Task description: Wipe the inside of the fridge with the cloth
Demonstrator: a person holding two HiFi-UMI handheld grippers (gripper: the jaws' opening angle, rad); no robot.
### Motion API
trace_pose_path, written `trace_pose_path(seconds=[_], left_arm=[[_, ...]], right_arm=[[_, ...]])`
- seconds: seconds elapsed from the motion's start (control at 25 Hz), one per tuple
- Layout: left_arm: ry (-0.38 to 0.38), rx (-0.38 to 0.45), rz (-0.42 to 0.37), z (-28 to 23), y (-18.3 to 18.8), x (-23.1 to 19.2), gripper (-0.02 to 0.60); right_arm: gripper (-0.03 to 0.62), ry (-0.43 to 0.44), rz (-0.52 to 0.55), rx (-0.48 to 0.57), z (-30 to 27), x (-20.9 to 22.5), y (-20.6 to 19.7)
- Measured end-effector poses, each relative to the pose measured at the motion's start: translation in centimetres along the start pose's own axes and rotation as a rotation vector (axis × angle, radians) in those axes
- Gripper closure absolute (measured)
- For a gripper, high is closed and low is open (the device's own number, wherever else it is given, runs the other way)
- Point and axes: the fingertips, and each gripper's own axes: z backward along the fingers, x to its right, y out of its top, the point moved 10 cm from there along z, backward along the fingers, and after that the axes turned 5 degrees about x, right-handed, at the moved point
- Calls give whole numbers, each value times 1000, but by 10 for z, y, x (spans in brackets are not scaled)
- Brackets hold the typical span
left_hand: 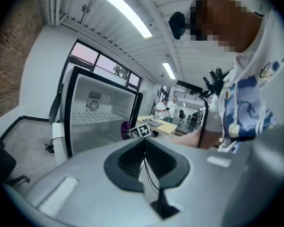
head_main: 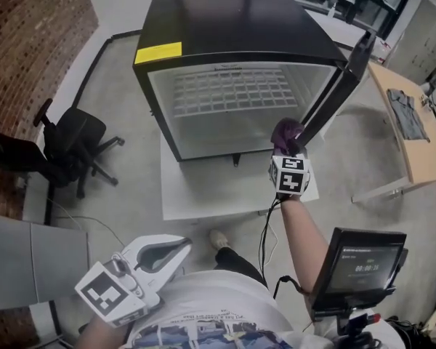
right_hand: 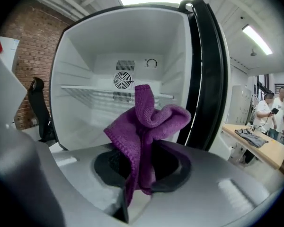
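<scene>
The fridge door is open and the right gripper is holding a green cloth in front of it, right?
Almost. The cloth is purple, not green, as the right gripper view shows. The rest holds: the fridge door is open, and the right gripper holds the cloth in front of it.

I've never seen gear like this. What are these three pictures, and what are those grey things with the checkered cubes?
No robot here: a person holds a two-jaw gripper in each hand. The head view comes from a camera on the person's head, looking down; the others from cameras riding on each gripper. The right gripper pinches a purple cloth before the open black fridge, whose white inside holds a wire shelf. The left gripper, shut and empty, hangs low by the body. The marker cubes belong to the grippers.
</scene>
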Motion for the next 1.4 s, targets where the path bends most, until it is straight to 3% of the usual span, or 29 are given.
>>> trace_pose_path(seconds=[0.56, 1.0, 1.4], left_arm=[[113, -7, 43, -11, 5, -24, 574], [160, -13, 53, -26, 14, -42, 574], [198, -20, 49, -33, 19, -51, 574]], right_arm=[[516, -74, 10, 1, -70, -1, 1], [516, -56, -27, 30, -117, -10, 17], [516, 9, 22, 83, -144, -14, 22]])
